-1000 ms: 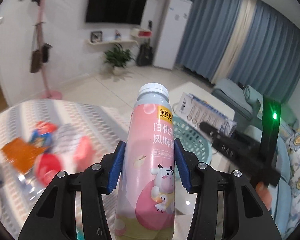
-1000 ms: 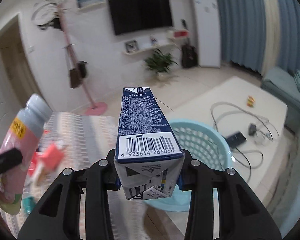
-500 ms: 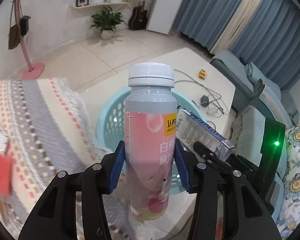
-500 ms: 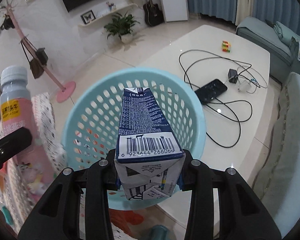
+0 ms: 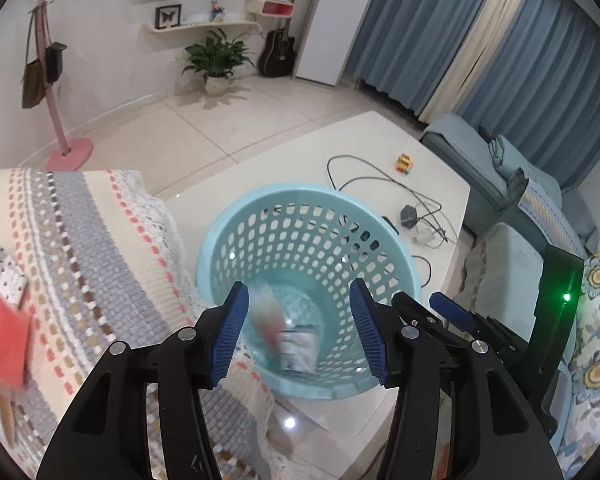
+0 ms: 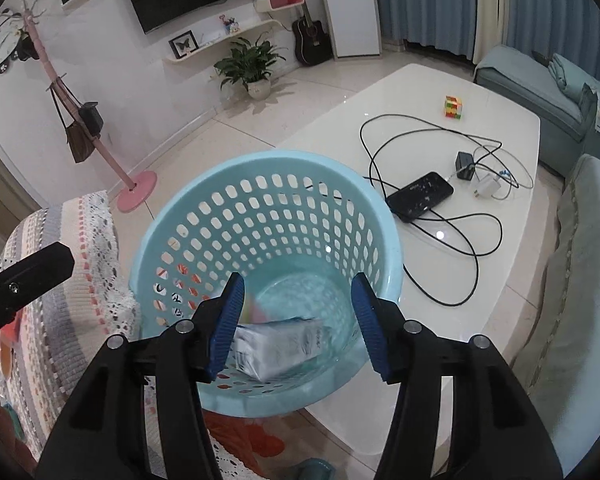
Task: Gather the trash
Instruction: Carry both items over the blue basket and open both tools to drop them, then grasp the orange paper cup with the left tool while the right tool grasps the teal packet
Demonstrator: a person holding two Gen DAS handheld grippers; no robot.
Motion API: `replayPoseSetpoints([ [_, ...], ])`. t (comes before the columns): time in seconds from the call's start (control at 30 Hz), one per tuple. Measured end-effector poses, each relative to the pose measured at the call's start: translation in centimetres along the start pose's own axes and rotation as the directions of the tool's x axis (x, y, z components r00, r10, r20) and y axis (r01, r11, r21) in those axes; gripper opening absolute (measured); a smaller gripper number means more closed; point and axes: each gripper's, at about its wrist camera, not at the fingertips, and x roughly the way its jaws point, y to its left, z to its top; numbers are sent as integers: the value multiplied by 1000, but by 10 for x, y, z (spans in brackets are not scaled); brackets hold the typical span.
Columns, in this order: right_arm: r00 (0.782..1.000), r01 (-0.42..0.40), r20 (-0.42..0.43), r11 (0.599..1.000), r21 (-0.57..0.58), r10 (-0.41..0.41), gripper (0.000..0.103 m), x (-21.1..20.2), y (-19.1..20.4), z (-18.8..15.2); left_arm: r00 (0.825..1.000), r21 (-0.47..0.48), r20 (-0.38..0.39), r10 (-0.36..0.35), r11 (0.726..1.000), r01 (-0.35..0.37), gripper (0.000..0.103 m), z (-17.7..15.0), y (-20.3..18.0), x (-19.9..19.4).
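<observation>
The perforated blue basket (image 6: 260, 184) on the white table (image 6: 420, 92) looks light and liable to slide. Inside it, blurred, lie the stiff carton (image 6: 278, 344) and slick pink bottle (image 5: 266, 316), each best gripped across its middle. The left gripper (image 5: 300, 328) and right gripper (image 6: 298, 320) hang above, jaws opening with nothing pressed between.

Pink bottle (image 5: 266, 320) and carton (image 6: 278, 346) blurred inside basket (image 6: 204, 200).
</observation>
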Motion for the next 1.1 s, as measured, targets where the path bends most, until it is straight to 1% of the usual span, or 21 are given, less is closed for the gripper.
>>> replayPoseSetpoints([
  [0.13,1000,-10,24,1000,-22,10,52,-13,9,0,999,-5,43,-7,1000,8,51,-4,1,-19],
  [0.27,997,-28,66,998,-59,32,52,-34,26,1,994,-12,107,-10,1000,12,51,-12,6,-50],
  [0.37,993,-47,107,994,-98,58,52,-54,43,0,986,-16,167,5,1000,-2,51,-22,13,-81],
  [0.47,985,-78,145,987,-138,98,52,-75,65,-3,972,-33,234,36,999,-29,51,-31,21,-116],
  [0.57,975,-111,170,977,-180,142,52,-91,86,-8,949,-62,303,86,996,-70,51,-45,37,-158],
  [0.67,959,-166,188,956,-243,214,52,-110,116,-17,926,-104,351,139,989,-109,57,-61,54,-192],
  [0.73,948,-197,188,937,-287,257,53,-118,135,-26,905,-148,380,192,978,-146,59,-75,71,-216],
  [0.77,942,-214,186,925,-313,280,56,-122,147,-32,895,-168,388,220,972,-166,60,-81,79,-226],
  [0.87,922,-270,161,885,-379,351,64,-132,174,-53,858,-251,403,319,940,-232,62,-106,109,-255],
  [0.9,917,-286,150,873,-395,369,64,-133,182,-59,842,-287,400,363,922,-261,63,-118,123,-265],
  [0.97,902,-333,111,834,-441,418,67,-135,202,-77,818,-339,392,421,893,-297,63,-134,144,-281],
  [1.0,897,-344,97,819,-459,431,69,-136,209,-84,807,-374,383,449,874,-309,63,-146,157,-289],
  [1.03,893,-356,77,802,-479,443,72,-135,219,-94,801,-398,376,466,862,-314,63,-155,167,-296],
  [1.07,889,-374,50,783,-498,456,73,-134,229,-103,794,-420,366,484,848,-323,63,-164,176,-301],
  [1.1,886,-385,28,769,-511,463,73,-132,235,-110,784,-443,349,513,828,-344,63,-176,189,-306],
])
